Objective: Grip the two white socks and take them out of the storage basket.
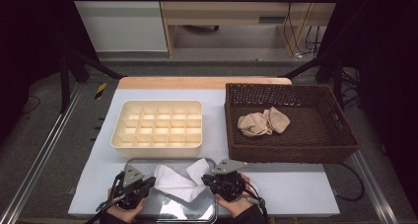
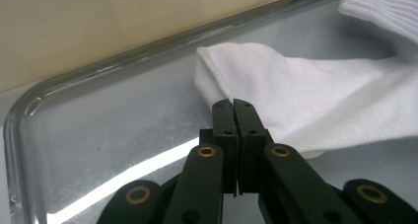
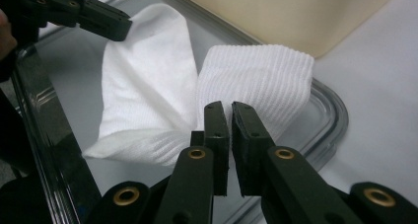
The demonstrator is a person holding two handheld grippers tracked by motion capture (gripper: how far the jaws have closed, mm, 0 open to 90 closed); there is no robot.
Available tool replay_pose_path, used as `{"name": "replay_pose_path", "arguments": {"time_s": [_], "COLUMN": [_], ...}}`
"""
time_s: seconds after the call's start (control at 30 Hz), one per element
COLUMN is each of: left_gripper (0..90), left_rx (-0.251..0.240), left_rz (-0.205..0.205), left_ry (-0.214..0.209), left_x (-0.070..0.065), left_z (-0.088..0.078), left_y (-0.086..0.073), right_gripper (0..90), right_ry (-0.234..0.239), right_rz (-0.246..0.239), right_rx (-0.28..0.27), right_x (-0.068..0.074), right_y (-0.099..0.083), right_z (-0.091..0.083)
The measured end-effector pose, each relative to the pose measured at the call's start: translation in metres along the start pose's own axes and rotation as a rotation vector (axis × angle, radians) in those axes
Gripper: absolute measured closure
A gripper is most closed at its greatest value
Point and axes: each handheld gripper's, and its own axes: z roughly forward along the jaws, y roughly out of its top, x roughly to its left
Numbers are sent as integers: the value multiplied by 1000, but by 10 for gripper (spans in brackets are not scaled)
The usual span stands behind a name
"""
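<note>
White sock [image 1: 180, 182] lay bent on the metal tray [image 1: 148, 162] at the counter's near edge. Both the left gripper [image 2: 233, 103] and the right gripper [image 3: 226, 110] had jaws pinched on it. Looked light, floppy, non-slippery; I'd grab the ribbed cuff.

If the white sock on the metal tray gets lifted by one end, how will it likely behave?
The white sock already lies bent and creased on the metal tray, so it would probably droop limply. It looks thin and light. Its ribbed cuff should grip rather than slip.
</note>
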Motion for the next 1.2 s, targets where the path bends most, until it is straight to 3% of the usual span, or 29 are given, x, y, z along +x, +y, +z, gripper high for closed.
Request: {"name": "replay_pose_path", "arguments": {"time_s": [0.07, 0.17, 0.2, 0.27, 0.33, 0.53, 0.73, 0.93, 1.07, 1.2], "left_gripper": [836, 680, 680, 584, 564, 532, 572, 760, 854, 881], "left_rx": [2, -11, -21, -52, -85, -84, -13, 30, 41, 47], "left_rz": [15, 9, 5, -7, -20, -23, 8, 12, 23, 35], "left_ry": [2, 13, 18, 31, 27, 23, 4, -18, -6, 3], "left_x": [-1, 0, 2, 6, 12, 20, 15, 14, 13, 12], "left_z": [0, -3, -5, -9, -12, -9, 7, 17, 18, 16], "left_y": [-1, 1, 2, 5, 10, 23, 23, 20, 18, 16], "right_gripper": [851, 838, 838, 831, 825, 783, 709, 599, 630, 699], "right_ry": [-9, -26, -26, -32, -30, -49, -69, -110, -131, -139], "right_rz": [1, -5, -5, -3, 1, 7, 19, 34, 36, 23], "right_rx": [10, 29, 29, 32, 28, -6, -15, 7, 32, 57], "right_x": [-1, -1, -1, -2, -2, -4, -3, -8, -10, -11], "right_y": [-1, -2, -2, -2, -1, 7, 16, 14, 11, 6], "right_z": [1, 1, 1, 1, 0, -6, 4, 25, 36, 43]}}
